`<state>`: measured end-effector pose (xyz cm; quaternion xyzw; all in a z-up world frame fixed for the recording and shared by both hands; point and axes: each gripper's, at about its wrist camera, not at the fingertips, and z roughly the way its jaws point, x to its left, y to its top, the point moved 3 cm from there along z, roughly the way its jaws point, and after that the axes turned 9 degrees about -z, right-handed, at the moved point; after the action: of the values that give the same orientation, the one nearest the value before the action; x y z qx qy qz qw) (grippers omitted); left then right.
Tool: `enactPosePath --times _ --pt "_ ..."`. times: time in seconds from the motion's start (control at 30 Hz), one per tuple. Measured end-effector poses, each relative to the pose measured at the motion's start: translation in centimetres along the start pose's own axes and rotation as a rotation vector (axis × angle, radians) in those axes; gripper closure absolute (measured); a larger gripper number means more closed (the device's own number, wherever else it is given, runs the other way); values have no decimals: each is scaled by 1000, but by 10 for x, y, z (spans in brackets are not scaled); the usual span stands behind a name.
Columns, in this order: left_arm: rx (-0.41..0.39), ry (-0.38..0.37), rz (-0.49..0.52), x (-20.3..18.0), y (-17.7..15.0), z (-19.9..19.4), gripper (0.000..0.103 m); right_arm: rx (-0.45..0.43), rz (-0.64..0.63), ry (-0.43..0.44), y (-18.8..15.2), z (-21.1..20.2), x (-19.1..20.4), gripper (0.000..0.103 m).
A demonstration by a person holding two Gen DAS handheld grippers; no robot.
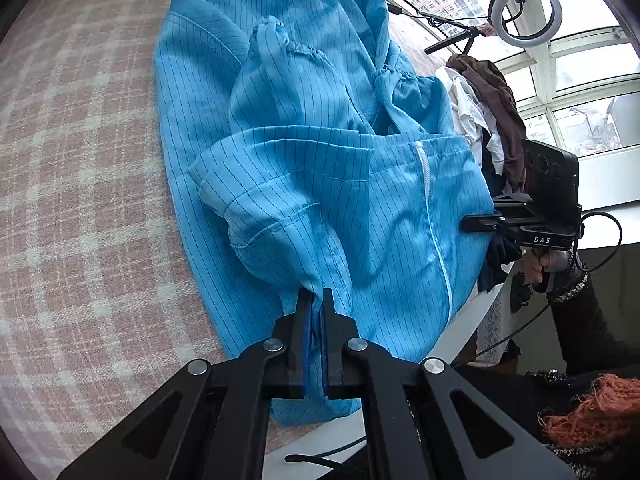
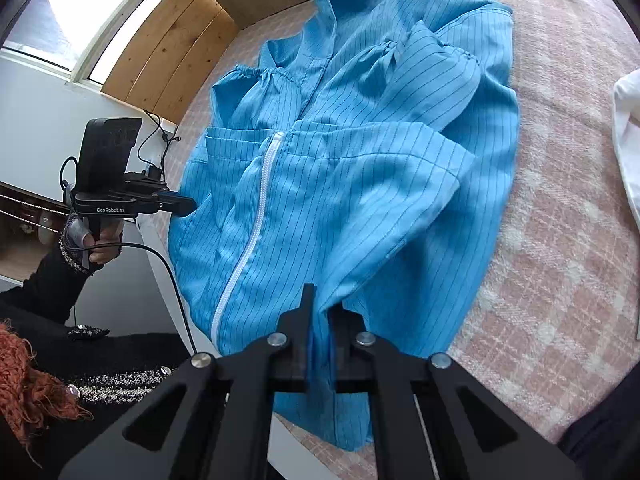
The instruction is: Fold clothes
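A blue striped zip-front garment (image 1: 312, 168) lies rumpled on a pink plaid surface (image 1: 80, 184); its white zipper (image 2: 248, 240) runs down the middle. My left gripper (image 1: 317, 300) is shut on the garment's near hem, and it shows at the left of the right wrist view (image 2: 180, 202). My right gripper (image 2: 322, 308) is shut on the same hem further along, and it shows at the right of the left wrist view (image 1: 480, 224). Elastic cuffs of the sleeves (image 2: 256, 74) lie folded over the body.
A pile of brown, white and dark clothes (image 1: 492, 108) sits beyond the garment near the window. A ring light (image 1: 526, 12) stands behind it. A white cloth (image 2: 628, 136) lies at the right of the plaid surface (image 2: 568, 240). The surface's white edge (image 1: 460, 336) is close.
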<state>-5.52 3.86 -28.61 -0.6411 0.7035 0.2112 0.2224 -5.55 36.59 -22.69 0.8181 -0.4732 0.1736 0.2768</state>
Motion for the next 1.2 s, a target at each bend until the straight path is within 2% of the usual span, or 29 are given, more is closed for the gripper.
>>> enactPosePath --times 0.13,0.2,0.3,0.37,0.43,0.47,0.53,0.63,0.73,0.83,0.93,1.0,1.07,1.2 --pt "16 -44 -17 6 -11 -7 100 62 -3 -15 -13 -3 7 98" --pt "24 -18 -35 18 -12 6 100 61 8 -63 -15 5 -3 98" --pt "3 14 -79 36 -3 22 93 25 11 -94 -8 15 -15 97" --pt "-8 15 -96 41 1 22 83 23 -20 -128 -1 16 -14 94" --pt "-25 37 -65 38 0 12 79 36 -35 -153 -1 10 -10 90" --pt "-30 55 -43 36 -3 4 77 39 -35 -162 -3 4 -9 84" --pt "-55 79 -9 29 -7 -11 77 32 -33 -179 -7 -11 -7 80" --pt "-101 106 31 16 -12 -34 77 -50 -21 -198 -8 -43 -4 79" --pt "-132 60 106 -10 -15 -39 77 -76 -64 -188 -5 -46 9 79" --pt "-58 45 148 -21 -21 -10 77 -21 -115 -190 2 -20 21 79" --pt "47 116 138 -7 -32 33 78 46 -151 -201 -1 13 20 79" --pt "83 137 136 3 -37 44 86 90 -175 -209 -4 35 19 79" --pt "47 139 126 3 -33 28 90 126 -213 -263 -5 45 20 82" --pt "-44 129 146 -3 -31 -21 85 68 -231 -257 -3 16 40 80"
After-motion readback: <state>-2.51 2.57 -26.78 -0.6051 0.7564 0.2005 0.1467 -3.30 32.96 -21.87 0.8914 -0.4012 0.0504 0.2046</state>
